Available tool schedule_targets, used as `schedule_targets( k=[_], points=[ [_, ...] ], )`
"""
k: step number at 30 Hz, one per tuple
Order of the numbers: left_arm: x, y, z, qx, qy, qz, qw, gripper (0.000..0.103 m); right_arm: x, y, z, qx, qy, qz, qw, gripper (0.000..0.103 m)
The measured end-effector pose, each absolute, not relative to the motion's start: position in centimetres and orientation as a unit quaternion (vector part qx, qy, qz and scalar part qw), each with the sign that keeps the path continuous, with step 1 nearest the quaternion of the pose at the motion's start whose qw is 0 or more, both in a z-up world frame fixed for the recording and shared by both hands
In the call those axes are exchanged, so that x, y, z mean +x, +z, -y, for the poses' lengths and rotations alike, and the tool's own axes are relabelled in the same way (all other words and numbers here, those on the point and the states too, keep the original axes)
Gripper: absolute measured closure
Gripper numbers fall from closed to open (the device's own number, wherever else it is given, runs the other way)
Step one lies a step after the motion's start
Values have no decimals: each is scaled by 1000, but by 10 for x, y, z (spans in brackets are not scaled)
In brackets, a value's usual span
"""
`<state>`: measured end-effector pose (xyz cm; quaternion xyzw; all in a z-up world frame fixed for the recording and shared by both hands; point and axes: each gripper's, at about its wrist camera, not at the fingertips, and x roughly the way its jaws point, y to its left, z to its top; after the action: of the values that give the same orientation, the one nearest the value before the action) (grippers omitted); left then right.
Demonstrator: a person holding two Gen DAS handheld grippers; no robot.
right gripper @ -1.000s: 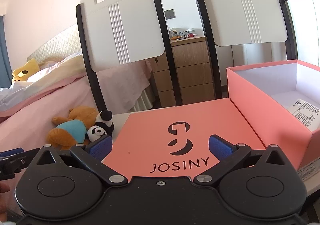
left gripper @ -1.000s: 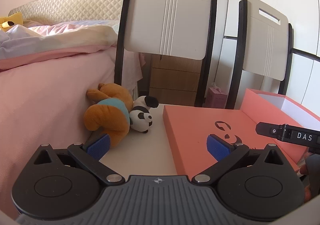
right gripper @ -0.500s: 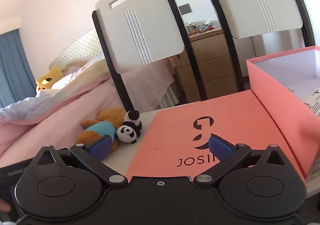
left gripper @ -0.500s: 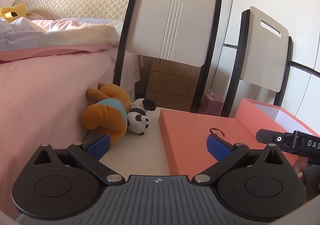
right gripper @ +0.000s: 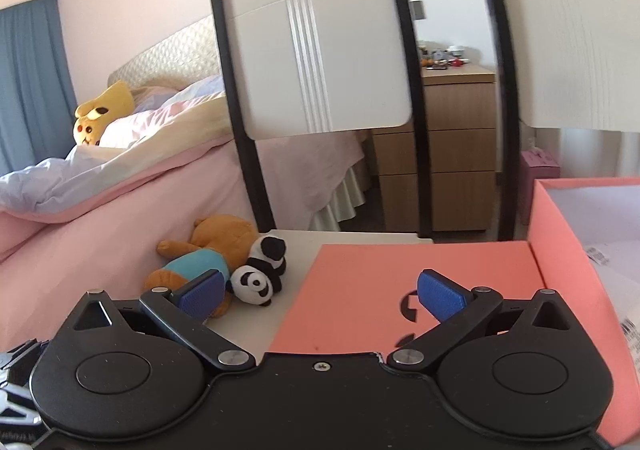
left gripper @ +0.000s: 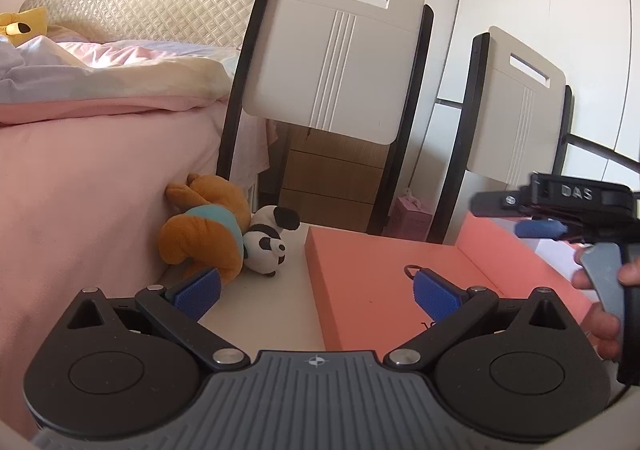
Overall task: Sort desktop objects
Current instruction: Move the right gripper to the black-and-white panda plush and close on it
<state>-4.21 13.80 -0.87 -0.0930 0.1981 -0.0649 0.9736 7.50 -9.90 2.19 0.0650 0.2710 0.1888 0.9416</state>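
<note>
My left gripper (left gripper: 316, 292) and right gripper (right gripper: 322, 292) both gape, empty. A bear (right gripper: 212, 250) and panda (right gripper: 260, 274) touch beside the lid (right gripper: 380, 290).

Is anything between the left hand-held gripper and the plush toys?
Nothing visible: only bare white tabletop lies between the open left hand-held gripper and the brown plush bear with the small panda plush.

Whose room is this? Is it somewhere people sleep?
Most likely a bedroom at home. There is a bed with pink covers and a quilted headboard, a wooden chest of drawers beside it, and soft toys about, such as a yellow plush on the bedding.
</note>
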Motion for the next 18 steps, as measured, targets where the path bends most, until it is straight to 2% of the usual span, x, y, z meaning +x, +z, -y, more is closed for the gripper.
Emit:
schedule_targets(
  k=[9, 18],
  points=[
    [-47, -8, -139, -93, -65, -192, 975, 0, 163, -5, 50, 54, 212, -318, 923, 0],
    [-45, -11, -134, -76, -67, -201, 974, 0, 187, -32, 25, 35, 254, -311, 915, 0]
  ],
)
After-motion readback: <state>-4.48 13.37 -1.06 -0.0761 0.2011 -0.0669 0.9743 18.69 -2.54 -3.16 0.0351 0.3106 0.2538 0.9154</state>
